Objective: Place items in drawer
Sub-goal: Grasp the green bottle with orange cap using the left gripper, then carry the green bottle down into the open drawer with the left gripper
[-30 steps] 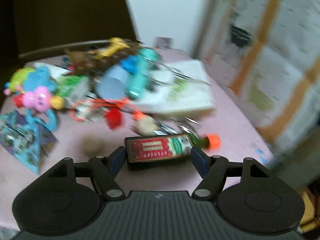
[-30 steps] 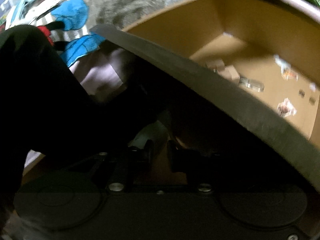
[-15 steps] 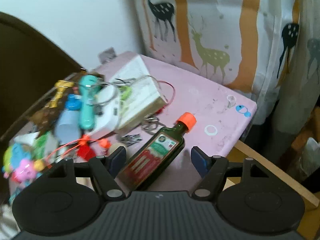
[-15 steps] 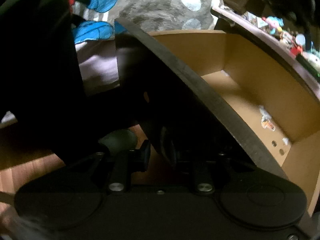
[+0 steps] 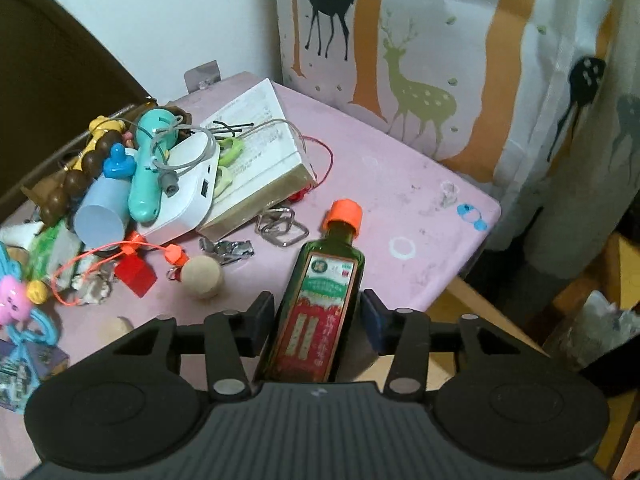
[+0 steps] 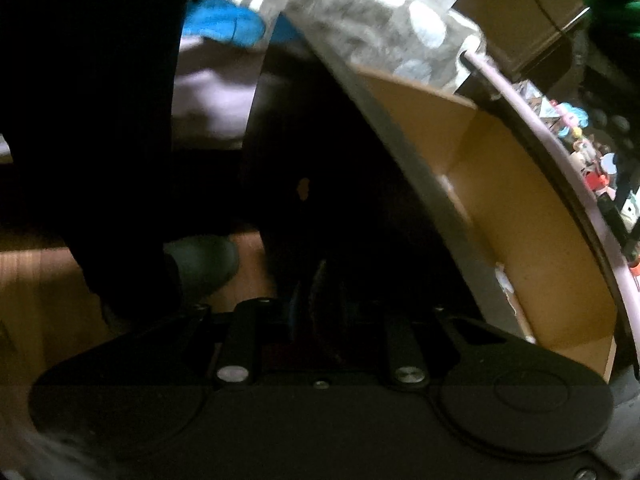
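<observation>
A pink surface (image 5: 400,184) is seen in the left wrist view, crowded on its left half with toys, a white book (image 5: 256,140), a teal handheld device (image 5: 150,168), metal rings (image 5: 282,226) and a small wooden ball (image 5: 202,278); a deer-print curtain (image 5: 460,60) hangs behind it. An open drawer (image 6: 520,216) is seen in the right wrist view, its tan inner walls lit and a few small scraps lying on its floor; its dark front panel (image 6: 400,152) cuts across the frame. A green bottle (image 5: 320,300) with an orange cap (image 5: 343,213) is seen between the fingers of the left tool (image 5: 318,312), label up and neck pointing away. The left fingers are set close at both flanks of the bottle and appear to pinch it, though whether it is lifted or lying on the surface cannot be told. The right tool (image 6: 316,312) sits low before the drawer front, in deep shadow; whether its fingers are spread or pressed together cannot be told. Risks judged: the smooth glass could slide or pivot nose-down, being gripped near its base; the cap could be knocked on the surface edge or the drawer front during carrying; a drop onto the wood floor (image 6: 32,276) could break it.
</observation>
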### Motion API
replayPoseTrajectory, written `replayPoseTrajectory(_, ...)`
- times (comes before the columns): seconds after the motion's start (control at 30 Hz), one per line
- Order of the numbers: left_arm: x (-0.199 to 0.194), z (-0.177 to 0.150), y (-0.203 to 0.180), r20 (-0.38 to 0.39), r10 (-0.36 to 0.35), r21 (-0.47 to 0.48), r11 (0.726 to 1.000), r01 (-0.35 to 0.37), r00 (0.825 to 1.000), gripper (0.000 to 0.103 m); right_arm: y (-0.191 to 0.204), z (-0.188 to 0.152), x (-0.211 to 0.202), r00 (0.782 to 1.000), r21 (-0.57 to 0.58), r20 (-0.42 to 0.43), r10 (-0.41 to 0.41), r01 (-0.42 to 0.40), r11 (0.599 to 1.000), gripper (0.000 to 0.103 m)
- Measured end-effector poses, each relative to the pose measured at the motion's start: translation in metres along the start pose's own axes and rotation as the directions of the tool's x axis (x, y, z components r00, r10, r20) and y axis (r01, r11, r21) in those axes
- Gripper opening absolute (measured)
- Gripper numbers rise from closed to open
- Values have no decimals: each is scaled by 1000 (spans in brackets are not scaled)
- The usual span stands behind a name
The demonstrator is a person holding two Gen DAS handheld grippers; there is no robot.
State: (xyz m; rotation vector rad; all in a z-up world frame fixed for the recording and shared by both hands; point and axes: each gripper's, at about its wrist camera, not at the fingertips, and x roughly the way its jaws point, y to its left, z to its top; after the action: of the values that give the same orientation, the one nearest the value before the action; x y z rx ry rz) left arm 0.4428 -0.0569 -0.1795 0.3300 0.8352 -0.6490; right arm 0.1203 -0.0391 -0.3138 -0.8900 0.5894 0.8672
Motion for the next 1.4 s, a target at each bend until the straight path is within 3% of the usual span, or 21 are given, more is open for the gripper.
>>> replayPoseTrajectory(0.13,5,3,-3,17,2,-22,1000,-2,1000,49,4,-2,8,999,-28,-35,-4,3,1000,5)
replayPoseTrajectory(0.23,4,4,-6,11,12,-42,999,-12,1000,38,3,-2,7,999,-31,-35,4,-5,999,5)
replayPoseTrajectory(0.3,3,4,-11,11,37,-44,998,-37,999,35,3,-2,7,999,-32,-35,5,-6,999,5)
replayPoseTrajectory(0.67,-27,-19,-46,11,107,-102,989,-105,994,35,1,-2,12,999,-38,-33,6,-7,999,5)
replayPoseTrajectory(1.03,-75,-44,-63,-32,172,-84,981,-174,985,35,3,-1,12,999,-34,-43,-2,1,999,5)
replayPoseTrajectory(1.2,-83,-64,-68,-69,175,-75,981,-180,982,35,5,0,13,999,-36,-45,-12,11,999,5)
replayPoseTrajectory(1.4,-50,-99,-83,-183,130,-39,989,-140,975,35,8,-1,14,999,-50,-39,-22,20,999,7)
